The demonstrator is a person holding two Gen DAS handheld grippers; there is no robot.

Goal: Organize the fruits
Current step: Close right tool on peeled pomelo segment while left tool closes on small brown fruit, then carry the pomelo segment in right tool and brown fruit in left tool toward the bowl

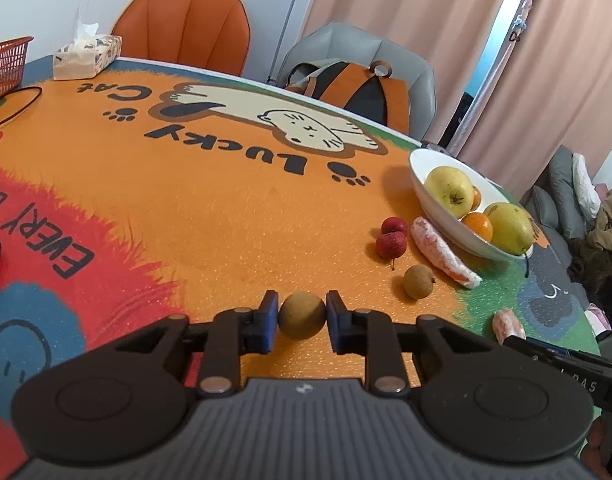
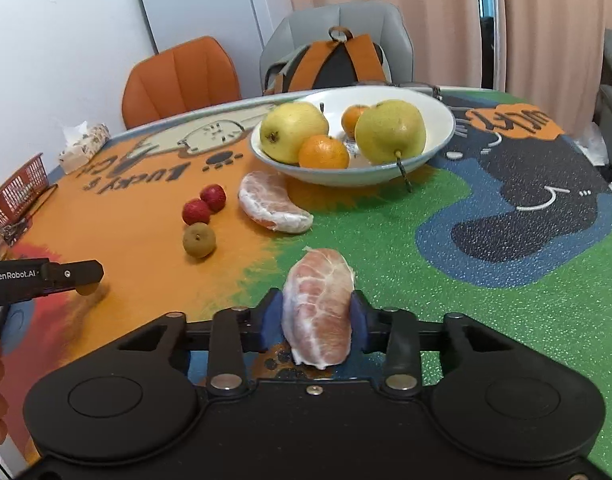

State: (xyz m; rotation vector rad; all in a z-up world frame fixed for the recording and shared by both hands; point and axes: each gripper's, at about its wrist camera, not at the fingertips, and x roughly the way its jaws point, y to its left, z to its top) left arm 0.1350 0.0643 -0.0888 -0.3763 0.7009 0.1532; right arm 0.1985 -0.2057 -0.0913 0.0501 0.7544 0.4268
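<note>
Fruits lay scattered on the counter (image 2: 486, 300) beside the white bowl (image 2: 442, 136), which already held two yellow pears (image 2: 390, 132) and some small oranges (image 2: 324, 152). I judged that bowl to be the goal, up and slightly right of my right gripper (image 2: 317, 312), further right of my left gripper (image 1: 301, 314); the right hand sat nearer.

Just short of the bowl lay a peeled pomelo segment (image 2: 274, 204), curved, its long axis running across the right wrist view. A second pomelo segment (image 2: 318, 304) stood between my right jaws, long axis pointing away along the fingers; the jaws were closed onto its flanks.

Two red lychees (image 1: 392, 238) touched each other near the loose segment, with a brown longan (image 1: 418, 281) just beside them. Smallest, another longan (image 1: 301, 315) was pinched between my left jaws, nearly shut around it.
</note>
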